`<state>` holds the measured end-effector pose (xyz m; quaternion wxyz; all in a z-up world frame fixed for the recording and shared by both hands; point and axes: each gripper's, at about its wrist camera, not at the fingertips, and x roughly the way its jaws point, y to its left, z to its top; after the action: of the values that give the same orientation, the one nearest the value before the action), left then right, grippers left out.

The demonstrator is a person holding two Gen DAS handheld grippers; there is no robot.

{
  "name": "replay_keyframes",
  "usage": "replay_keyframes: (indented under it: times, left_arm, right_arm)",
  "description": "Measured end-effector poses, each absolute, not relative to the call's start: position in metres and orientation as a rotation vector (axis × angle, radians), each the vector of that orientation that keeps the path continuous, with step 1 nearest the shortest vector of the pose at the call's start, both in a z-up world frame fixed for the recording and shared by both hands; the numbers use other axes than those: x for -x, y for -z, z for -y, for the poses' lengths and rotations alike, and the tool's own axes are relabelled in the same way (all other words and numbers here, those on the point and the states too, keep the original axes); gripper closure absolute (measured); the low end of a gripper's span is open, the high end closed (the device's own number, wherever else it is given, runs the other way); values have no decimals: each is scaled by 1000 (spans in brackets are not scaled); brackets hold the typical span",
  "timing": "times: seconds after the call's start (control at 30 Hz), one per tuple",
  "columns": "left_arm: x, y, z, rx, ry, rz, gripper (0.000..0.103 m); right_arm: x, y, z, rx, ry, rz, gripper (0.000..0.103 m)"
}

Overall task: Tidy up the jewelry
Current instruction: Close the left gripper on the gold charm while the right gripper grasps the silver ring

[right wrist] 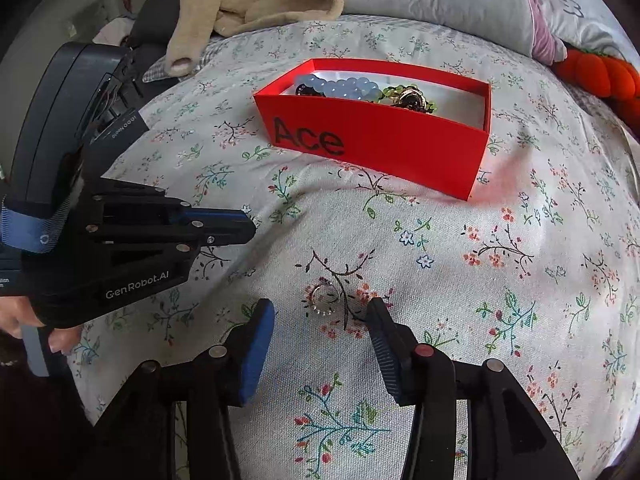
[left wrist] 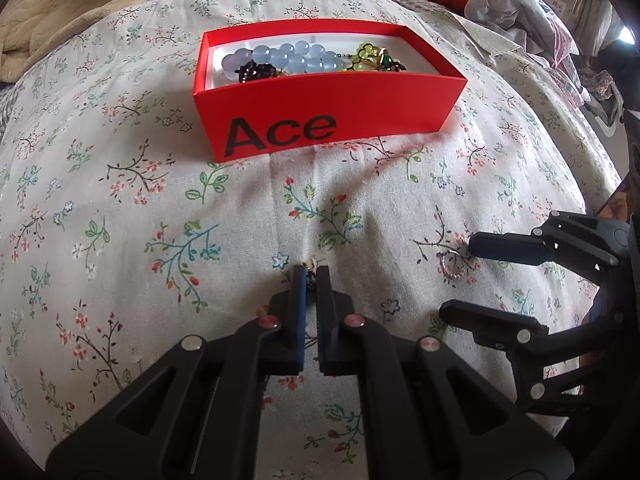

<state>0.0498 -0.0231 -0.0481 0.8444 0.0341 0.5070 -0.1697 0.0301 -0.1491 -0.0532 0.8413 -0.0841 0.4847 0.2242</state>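
The left gripper [left wrist: 311, 276] is seen pressed together on a small dark trinket [left wrist: 311, 279], pinched at the fingertips just above the floral sheet [left wrist: 120, 208]; what kind of piece it is cannot be told. From the right wrist view this pinch is not shown: only the left tool's side, its closed fingers [right wrist: 224, 226] and part of a hand [right wrist: 24, 322] under it are seen.

The right gripper [right wrist: 320, 312] is spread, nothing pressed between the pads. A beaded ring [right wrist: 322, 300] is lying flat on the sheet between and just ahead of its fingertips, untouched. In the left view the same ring [left wrist: 452, 266] is seen just beside the upper right finger.

The red box [left wrist: 328, 120], marked "Ace", is set further back on the bed, open at the top. Blue beads [left wrist: 280, 58] are shown in its left and middle part, and green and gold pieces [left wrist: 374, 58] to their right. The dark cluster [left wrist: 256, 71] in front of the beads is clear only in the left view.

Bare sheet is left between both tools and the box front. A beige blanket [right wrist: 248, 0] and an orange plush [right wrist: 604, 74] are kept at the far edge, well apart from the box.
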Motion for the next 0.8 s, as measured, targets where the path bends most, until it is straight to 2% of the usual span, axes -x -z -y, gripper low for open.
replay_keyframes:
  times: [0.13, 0.27, 0.3, 0.53, 0.8]
  left_arm:
    - [-51, 48, 20, -64, 343, -1075, 98]
    - [-50, 48, 18, -65, 339, -1077, 98]
    - [-50, 48, 18, -66, 339, -1077, 98]
    - [-49, 44, 17, -63, 334, -1068, 98]
    - [-54, 24, 14, -25, 341, -1028, 98]
  right_arm:
    - [-31, 55, 143, 208, -451, -1009, 58]
    - [-32, 56, 138, 243, -442, -1000, 84]
    - [-32, 56, 137, 246, -443, -1001, 86]
    - [-30, 52, 137, 245, -447, -985, 88]
    - [-38, 22, 147, 170, -444, -931, 88]
